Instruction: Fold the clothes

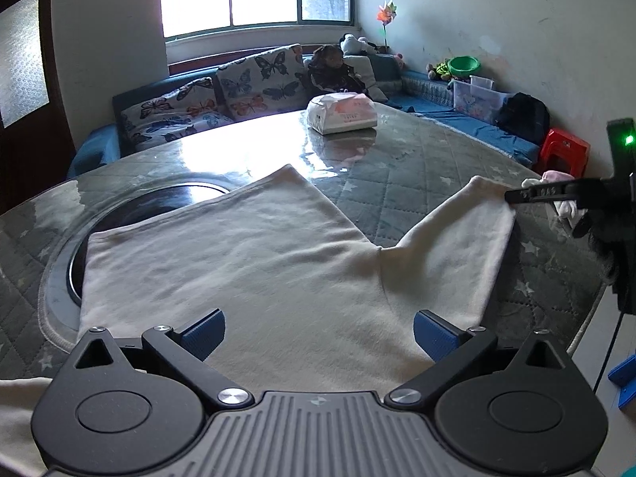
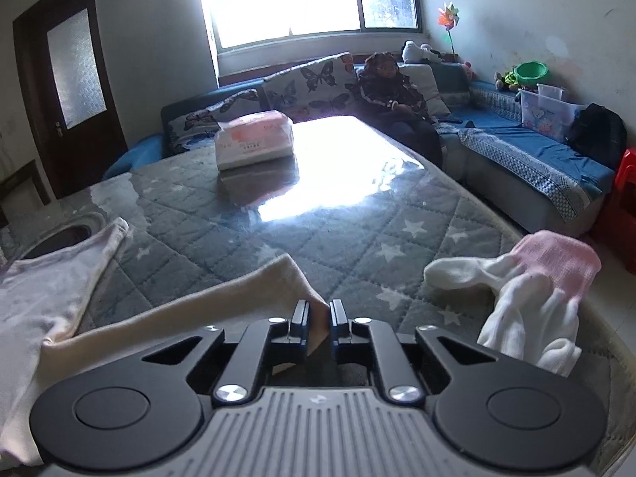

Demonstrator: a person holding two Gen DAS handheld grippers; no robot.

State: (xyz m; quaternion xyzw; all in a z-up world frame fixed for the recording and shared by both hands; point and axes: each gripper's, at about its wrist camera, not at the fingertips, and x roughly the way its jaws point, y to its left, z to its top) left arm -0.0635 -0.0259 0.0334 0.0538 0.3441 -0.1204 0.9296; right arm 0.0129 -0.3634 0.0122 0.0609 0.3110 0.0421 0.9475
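A cream T-shirt (image 1: 258,262) lies flat on the quilted grey table cover (image 1: 397,175), with one sleeve (image 1: 461,238) spread to the right. My left gripper (image 1: 318,334) is open and empty, hovering over the shirt's near part. My right gripper (image 2: 318,320) is shut on the sleeve's cuff (image 2: 254,290); its black fingers also show at the sleeve end in the left wrist view (image 1: 532,194). The shirt body (image 2: 47,286) lies at the left of the right wrist view.
A tissue pack (image 1: 342,113) sits at the far side of the table. White and pink socks (image 2: 532,294) lie beside the right gripper. A round dark opening (image 1: 159,206) sits under the shirt's left part. A sofa with a seated child (image 2: 393,95) stands behind; a red stool (image 1: 562,151) stands at right.
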